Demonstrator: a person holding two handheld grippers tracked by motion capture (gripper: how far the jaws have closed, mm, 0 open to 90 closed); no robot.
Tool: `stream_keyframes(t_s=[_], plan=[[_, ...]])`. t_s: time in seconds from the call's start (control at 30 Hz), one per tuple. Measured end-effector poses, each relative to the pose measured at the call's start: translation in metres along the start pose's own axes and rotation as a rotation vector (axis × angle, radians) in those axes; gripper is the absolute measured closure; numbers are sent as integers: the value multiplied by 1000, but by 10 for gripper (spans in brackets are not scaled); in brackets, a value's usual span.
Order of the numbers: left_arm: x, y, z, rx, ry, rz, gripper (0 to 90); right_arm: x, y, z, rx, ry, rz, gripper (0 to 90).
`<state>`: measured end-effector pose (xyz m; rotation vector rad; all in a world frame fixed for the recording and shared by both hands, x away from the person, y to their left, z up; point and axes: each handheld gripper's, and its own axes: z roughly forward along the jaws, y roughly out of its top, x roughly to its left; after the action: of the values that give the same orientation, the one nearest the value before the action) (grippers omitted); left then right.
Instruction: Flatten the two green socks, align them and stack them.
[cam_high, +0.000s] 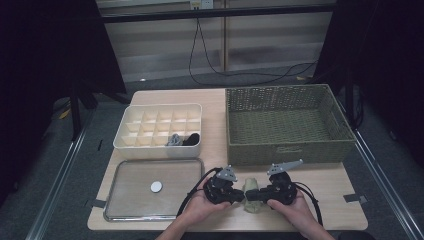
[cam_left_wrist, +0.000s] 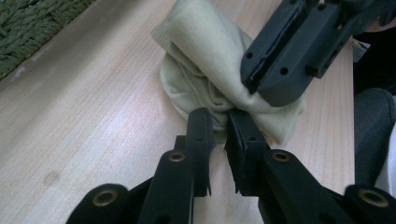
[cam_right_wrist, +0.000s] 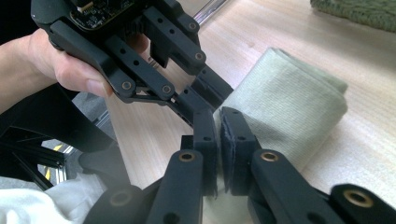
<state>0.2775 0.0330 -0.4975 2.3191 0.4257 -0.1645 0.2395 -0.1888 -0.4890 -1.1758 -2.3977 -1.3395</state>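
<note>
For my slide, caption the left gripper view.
Left gripper and right gripper pinch a folded pale-green cloth on the wooden table.

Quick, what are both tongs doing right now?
Left tongs: shut on the green cloth.
Right tongs: shut on the same cloth.

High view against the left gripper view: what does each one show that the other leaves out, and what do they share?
The high view takes in the compartment box with two dark rolled items in its front row, the metal tray with a white disc, the whole wicker basket, and both hands. The left gripper view gives the close detail: the left gripper pinching a fold of the pale green cloth, and the cloth's bunched layers. Both show the cloth on the wooden table, the right gripper at it, and some of the basket.
</note>
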Motion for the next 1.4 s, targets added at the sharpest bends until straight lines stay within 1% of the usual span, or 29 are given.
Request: stream_keyframes(t_s=[0.03,0.1,0.13,0.17,0.23,0.27,0.3,0.33,0.4,0.47,0.57,0.6,0.67,0.73,0.8,0.83,0.87,0.93,1.0,1.03,1.07,1.1,1.17,1.2,1.27,1.3,1.33,1.37,1.4], plan=[[1,0,-1,5,2,-3,783,0,-1,1,3,2,0,857],[3,-1,-3,-8,0,-21,767,1,-3,2,3,-3,-5,855],[5,-1,-4,-37,-2,-38,766,2,-4,2,7,-4,-7,855],[8,-1,-7,-50,1,-42,766,2,-4,3,8,-5,-8,855],[10,0,-12,-80,5,-63,760,1,-6,3,15,-2,-3,855],[11,1,-16,-85,2,-64,752,0,-6,4,16,-1,-3,855],[11,2,-18,-104,-9,-71,733,1,-6,4,20,-4,-3,854],[10,3,-21,-112,-18,-69,710,1,-6,5,22,-7,-7,855],[6,8,-25,-126,-8,-45,695,3,-7,6,22,-18,-11,856],[6,10,-26,-141,-10,-50,666,4,-8,7,21,-20,-18,856],[9,14,-25,-149,-8,-58,621,5,-9,8,20,-19,-14,856],[10,15,-23,-162,-10,-64,619,5,-10,8,16,-18,-19,857],[11,18,-19,-159,-13,-60,597,5,-10,9,21,-8,-18,857],[9,22,-14,-150,-15,-41,586,6,-10,9,26,-5,-15,856],[8,26,-5,-130,-13,-39,585,6,-10,9,28,3,-22,856],[9,26,-2,-119,-12,-39,586,7,-11,9,30,-2,-24,855],[10,24,0,-113,-10,-43,585,7,-11,9,30,-4,-29,855],[15,21,-1,-111,-18,-65,585,8,-12,7,36,-7,-28,852],[16,20,-1,-105,-24,-63,584,8,-13,6,33,-5,-29,844],[14,20,-1,-90,1,-61,584,8,-14,6,32,-5,-24,841],[14,19,-1,-87,-15,-54,584,8,-14,5,36,-8,-22,837],[15,18,-2,-68,-13,-40,583,9,-14,3,41,-16,-29,832],[15,16,-2,-76,-17,-47,575,11,-15,0,51,-49,-47,805],[15,15,-3,-60,-21,-57,570,11,-15,-2,53,-58,-48,799],[15,14,-2,-55,-30,-58,564,11,-16,-5,55,-69,-40,789],[13,14,-2,-51,-11,-58,564,10,-16,-6,55,-72,-32,772],[13,14,-1,-45,-23,-49,565,11,-16,-7,54,-77,-22,756],[12,13,1,-58,-35,-49,564,11,-18,-8,48,-85,-20,747],[12,14,0,-39,-33,-52,564,13,-19,-10,51,-92,-20,742]])
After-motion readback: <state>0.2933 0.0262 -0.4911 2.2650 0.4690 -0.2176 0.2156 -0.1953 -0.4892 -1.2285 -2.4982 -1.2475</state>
